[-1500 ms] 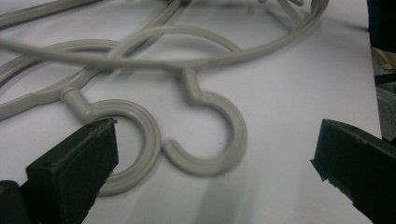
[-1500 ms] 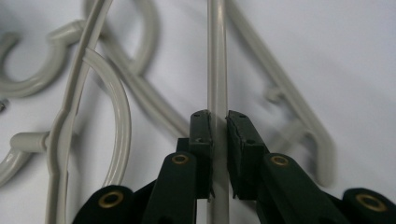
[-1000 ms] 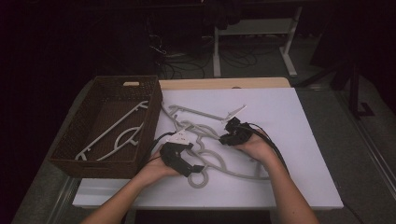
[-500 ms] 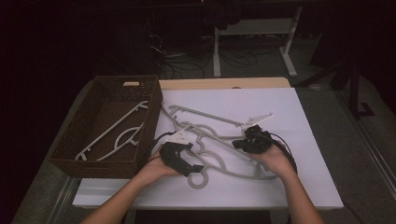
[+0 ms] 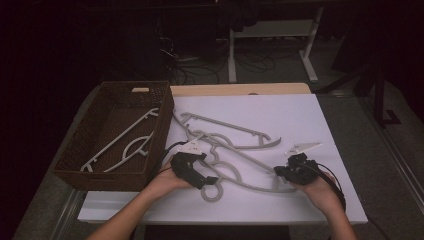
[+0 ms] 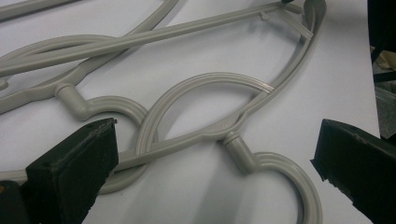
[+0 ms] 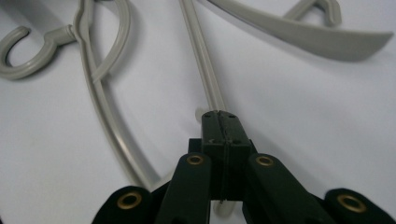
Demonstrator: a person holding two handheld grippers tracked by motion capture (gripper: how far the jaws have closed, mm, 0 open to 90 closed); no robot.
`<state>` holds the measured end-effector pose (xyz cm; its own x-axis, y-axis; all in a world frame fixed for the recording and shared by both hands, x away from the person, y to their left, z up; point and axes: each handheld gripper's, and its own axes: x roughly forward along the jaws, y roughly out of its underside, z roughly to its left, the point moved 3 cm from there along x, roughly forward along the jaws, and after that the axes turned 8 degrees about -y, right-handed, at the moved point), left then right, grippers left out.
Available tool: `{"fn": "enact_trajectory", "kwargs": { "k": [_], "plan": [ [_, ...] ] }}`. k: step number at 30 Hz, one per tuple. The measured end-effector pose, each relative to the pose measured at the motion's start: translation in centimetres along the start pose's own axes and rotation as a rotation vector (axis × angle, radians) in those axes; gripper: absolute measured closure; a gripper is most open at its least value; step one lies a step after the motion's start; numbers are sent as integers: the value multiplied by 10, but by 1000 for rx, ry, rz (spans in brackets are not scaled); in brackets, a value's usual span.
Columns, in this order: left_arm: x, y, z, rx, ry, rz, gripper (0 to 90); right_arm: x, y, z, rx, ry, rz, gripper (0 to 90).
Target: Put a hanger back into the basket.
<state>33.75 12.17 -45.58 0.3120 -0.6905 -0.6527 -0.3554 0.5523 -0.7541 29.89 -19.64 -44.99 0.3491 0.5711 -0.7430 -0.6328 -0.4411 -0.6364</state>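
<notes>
Several grey plastic hangers point(image 5: 227, 131) lie tangled on the white table top point(image 5: 310, 115). My left gripper point(image 5: 210, 180) rests low over the near hooks with its jaws open. In the left gripper view the left gripper point(image 6: 217, 140) straddles a hanger neck and a hook point(image 6: 280, 165) without pressing on them. My right gripper point(image 5: 279, 173) sits near the table's front right, shut on the thin bar of one hanger point(image 7: 201, 60). In the right gripper view the right gripper point(image 7: 219, 119) has its pads pressed together around that bar, which also pokes out below them.
A brown wicker basket point(image 5: 112, 174) stands at the left with one grey hanger point(image 5: 125, 142) lying in it. Bare white surface lies to the right and back of the pile. Dark floor, cables and a white stand point(image 5: 272, 30) lie beyond the table.
My right hand has moved right and toward the front edge, pulling one hanger's end with it. The left hand has stayed put.
</notes>
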Motion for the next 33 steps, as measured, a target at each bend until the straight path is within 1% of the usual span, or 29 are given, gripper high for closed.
{"fn": "enact_trajectory", "kwargs": {
  "k": [4,5,8,14,17,18,19,22,25,27,33],
  "plan": [
    [0,0,0,3,0,3,0,-4,11,2,14,11,8,890],
    [0,0,-1,2,1,2,0,-4,14,3,18,22,17,890],
    [1,0,0,1,0,4,0,-5,19,6,32,16,22,890],
    [-1,0,0,-3,-1,-1,0,2,20,11,28,23,58,891],
    [-1,0,1,-5,-2,-2,0,4,19,12,26,41,74,890],
    [-1,0,1,-5,-2,-2,0,4,19,11,22,57,81,890],
    [-1,0,1,-5,-4,0,0,5,19,10,11,77,90,890],
    [-1,0,1,-3,-2,0,0,6,19,4,3,125,112,891],
    [-1,0,0,-2,-2,1,0,7,15,-6,6,163,116,891],
    [-1,0,0,-4,-2,0,0,7,11,-14,7,193,115,891],
    [0,1,1,-7,-1,2,0,11,-2,-40,26,253,111,891]
  ]
}}
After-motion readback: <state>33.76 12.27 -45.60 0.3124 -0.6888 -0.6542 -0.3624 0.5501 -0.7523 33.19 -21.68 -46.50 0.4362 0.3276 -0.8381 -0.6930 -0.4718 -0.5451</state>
